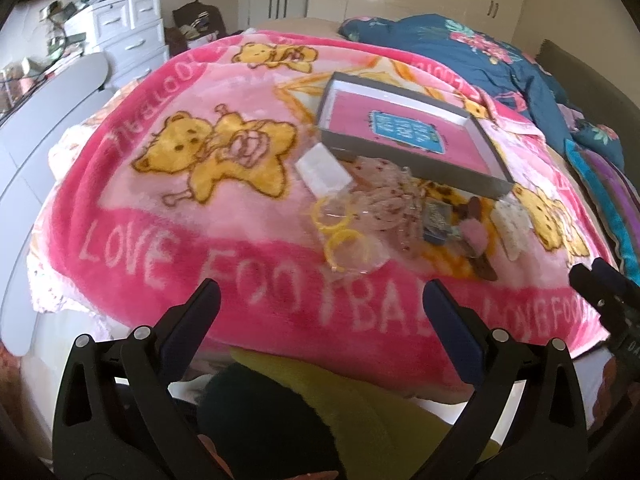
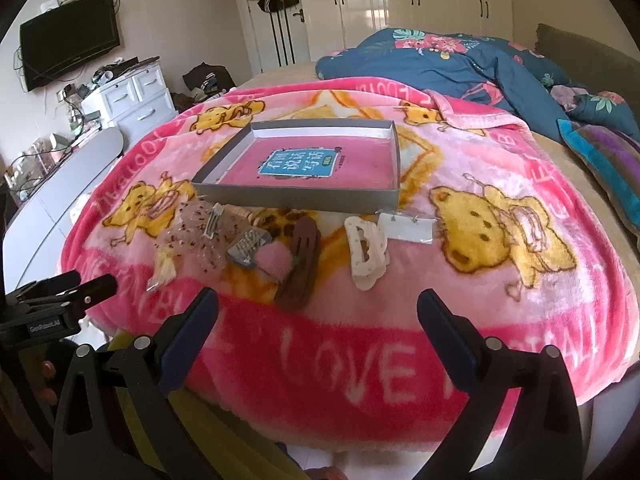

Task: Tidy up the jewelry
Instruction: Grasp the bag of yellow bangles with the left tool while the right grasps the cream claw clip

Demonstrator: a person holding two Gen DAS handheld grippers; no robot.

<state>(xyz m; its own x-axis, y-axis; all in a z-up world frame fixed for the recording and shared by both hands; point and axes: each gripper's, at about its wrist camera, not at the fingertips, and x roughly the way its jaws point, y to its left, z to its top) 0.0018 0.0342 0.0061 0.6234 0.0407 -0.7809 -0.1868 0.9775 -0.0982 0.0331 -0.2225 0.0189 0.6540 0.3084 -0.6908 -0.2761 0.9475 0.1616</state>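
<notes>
Black-framed and blue-padded, the left gripper (image 1: 320, 304) hung above the near edge of the bed with its fingers spread wide and nothing between them. The right gripper (image 2: 318, 308) was likewise parted and empty, held over the same edge to the left one's right.

Beyond both lay a pink bear-print blanket (image 2: 480, 312) lettered "LOVE FOOTBALL". On it, just ahead of the fingers, the jewelry sat in a loose heap: yellow bangles (image 1: 340, 236) in clear packets, a brown hair clip (image 2: 300, 264) beside a pink pompom (image 2: 269, 261), a cream claw clip (image 2: 368, 254), and a small card of earrings (image 2: 406, 227). Behind the heap, touching its far items, stood a shallow grey box (image 2: 296, 196) with a pink bottom, holding none of the pieces. A blue floral duvet (image 2: 440, 64) was bunched farther back.
</notes>
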